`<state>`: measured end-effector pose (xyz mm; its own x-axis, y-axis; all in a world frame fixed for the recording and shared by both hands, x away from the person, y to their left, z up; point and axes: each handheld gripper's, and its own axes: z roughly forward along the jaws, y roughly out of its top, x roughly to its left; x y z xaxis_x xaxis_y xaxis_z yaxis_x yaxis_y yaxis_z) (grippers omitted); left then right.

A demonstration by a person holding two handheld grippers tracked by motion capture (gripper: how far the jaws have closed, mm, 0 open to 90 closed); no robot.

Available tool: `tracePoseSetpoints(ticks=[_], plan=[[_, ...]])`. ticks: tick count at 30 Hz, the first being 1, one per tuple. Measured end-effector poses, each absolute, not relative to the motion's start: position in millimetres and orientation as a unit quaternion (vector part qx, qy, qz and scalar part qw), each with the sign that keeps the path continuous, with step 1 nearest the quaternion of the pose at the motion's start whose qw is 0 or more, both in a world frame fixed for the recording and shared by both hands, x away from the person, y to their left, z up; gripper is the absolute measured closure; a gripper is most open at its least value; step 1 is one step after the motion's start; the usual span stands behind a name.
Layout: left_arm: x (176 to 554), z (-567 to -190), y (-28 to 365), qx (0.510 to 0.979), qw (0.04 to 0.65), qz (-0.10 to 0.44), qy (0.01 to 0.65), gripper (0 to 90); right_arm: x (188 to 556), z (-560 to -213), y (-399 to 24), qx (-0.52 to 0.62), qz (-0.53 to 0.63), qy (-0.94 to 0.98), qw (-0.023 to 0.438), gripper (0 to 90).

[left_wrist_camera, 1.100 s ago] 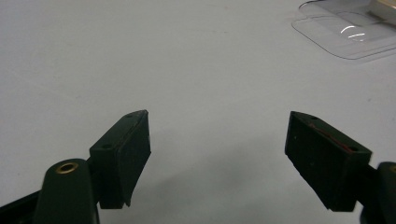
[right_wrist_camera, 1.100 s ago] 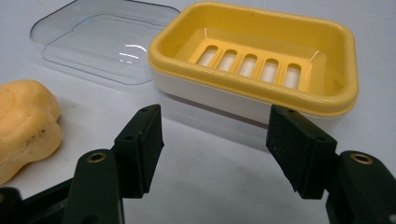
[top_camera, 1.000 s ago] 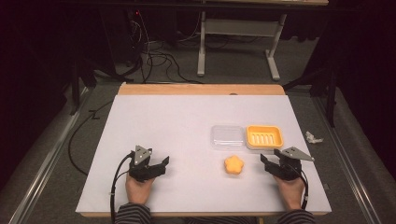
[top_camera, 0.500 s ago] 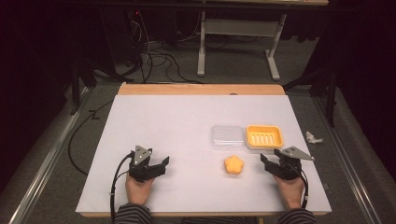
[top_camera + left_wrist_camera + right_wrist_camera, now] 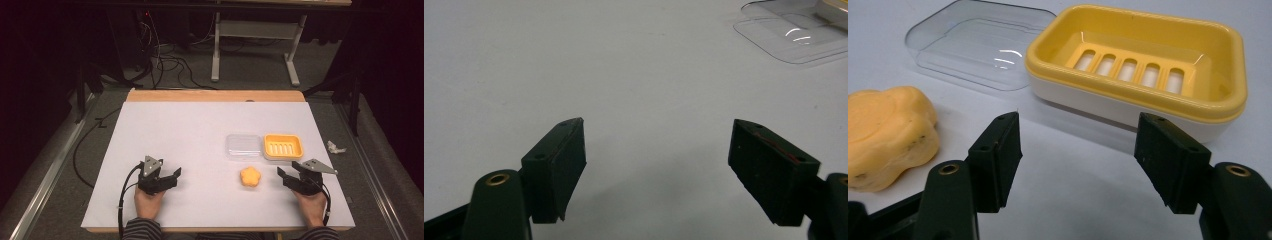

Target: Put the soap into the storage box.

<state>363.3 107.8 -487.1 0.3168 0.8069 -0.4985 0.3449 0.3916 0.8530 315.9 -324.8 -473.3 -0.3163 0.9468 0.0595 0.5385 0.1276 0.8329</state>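
Both tools, left tool and right tool, rest open and empty on the surface, so next the right one should grab the soap for the yellow dish.

I work at a white-topped table with a wooden far edge; beyond it, dark floor, tangled cables, and a grey desk frame.

The table is viewed from above the person's side, looking forward and down. Each gripper camera is set low, close behind its own jaws. The clear lid, ahead of both claws, is shared by all views.
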Motion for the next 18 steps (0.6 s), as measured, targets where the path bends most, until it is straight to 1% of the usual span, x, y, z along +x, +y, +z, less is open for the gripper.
tracePoseSetpoints(ticks=[6, 18], plan=[[363, -487, 107, 0.518, 0.623, 0.187, 0.555, 23.5, 312, -471, -321, 0.521, 0.402, 0.714, 0.240, 35.2], [364, -487, 108, 0.513, 0.623, 0.188, 0.559, 23.3, 304, -459, -308, 0.517, 0.405, 0.717, 0.231, 34.0]])
